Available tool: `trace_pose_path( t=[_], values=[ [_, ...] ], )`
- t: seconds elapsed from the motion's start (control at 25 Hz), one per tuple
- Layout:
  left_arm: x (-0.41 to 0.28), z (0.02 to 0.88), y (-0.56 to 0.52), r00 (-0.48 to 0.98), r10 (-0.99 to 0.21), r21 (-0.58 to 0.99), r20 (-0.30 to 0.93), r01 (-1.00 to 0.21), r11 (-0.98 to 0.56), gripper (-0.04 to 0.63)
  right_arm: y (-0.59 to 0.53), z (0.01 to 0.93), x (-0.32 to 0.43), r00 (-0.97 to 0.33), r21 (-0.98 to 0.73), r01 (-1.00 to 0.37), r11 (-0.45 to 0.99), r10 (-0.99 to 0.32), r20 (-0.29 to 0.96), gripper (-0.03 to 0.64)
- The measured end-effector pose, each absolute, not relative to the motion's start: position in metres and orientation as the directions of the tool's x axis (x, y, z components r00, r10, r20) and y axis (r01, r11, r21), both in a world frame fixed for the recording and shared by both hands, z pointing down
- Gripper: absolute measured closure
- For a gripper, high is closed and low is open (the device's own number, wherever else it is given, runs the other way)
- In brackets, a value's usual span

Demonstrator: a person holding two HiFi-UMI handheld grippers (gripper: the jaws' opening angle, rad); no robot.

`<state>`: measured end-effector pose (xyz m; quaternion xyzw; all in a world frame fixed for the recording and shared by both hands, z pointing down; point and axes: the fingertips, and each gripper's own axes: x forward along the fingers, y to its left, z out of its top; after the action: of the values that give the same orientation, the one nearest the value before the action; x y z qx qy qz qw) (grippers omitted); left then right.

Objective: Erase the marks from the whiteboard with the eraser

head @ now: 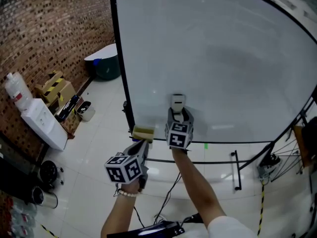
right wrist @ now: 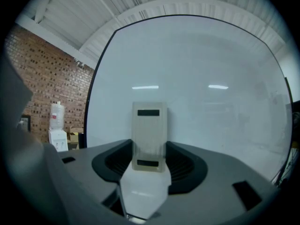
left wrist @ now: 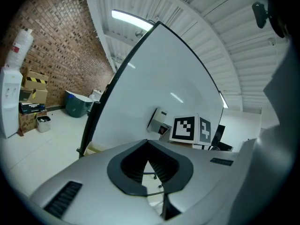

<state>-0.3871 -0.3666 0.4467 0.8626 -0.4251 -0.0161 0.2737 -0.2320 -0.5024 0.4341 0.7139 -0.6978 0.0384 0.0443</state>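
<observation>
A large whiteboard (head: 213, 58) fills the head view; I make out only faint grey smears on it, no clear marks. My right gripper (head: 179, 114) is shut on a beige eraser (head: 178, 102), which is held upright against the lower part of the board. The right gripper view shows the eraser (right wrist: 149, 135) standing between the jaws of the right gripper (right wrist: 149, 161) with the whiteboard (right wrist: 211, 125) right behind it. My left gripper (head: 142, 144) hangs lower left, off the board, shut and empty. In the left gripper view, beyond the left gripper (left wrist: 148, 146), the eraser (left wrist: 158, 121) touches the whiteboard (left wrist: 154, 78).
A yellow block (head: 143, 132) lies at the board's lower left corner. The board's black stand (head: 237, 170) spreads over the white floor. Along the brick wall at left stand a water dispenser (head: 44, 123), cardboard boxes (head: 54, 86) and a green bin (head: 106, 68).
</observation>
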Motion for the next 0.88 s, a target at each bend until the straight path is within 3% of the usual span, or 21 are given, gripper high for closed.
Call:
trace_pose_path(
  t=[0.56,0.88],
  values=[
    [-0.5,0.478,-0.374,0.536,-0.821,0.552,0.199,-0.753,-0.358,0.604,-0.54,0.445,-0.387,-0.068,0.047,-0.996,0.074,-0.99,0.122,0.368],
    [-0.538,0.498,-0.371,0.492,-0.843,0.571,0.216,-0.764,-0.3,0.604,-0.551,0.461,-0.43,-0.09,0.064,-0.993,0.099,-0.989,0.121,0.368]
  ],
)
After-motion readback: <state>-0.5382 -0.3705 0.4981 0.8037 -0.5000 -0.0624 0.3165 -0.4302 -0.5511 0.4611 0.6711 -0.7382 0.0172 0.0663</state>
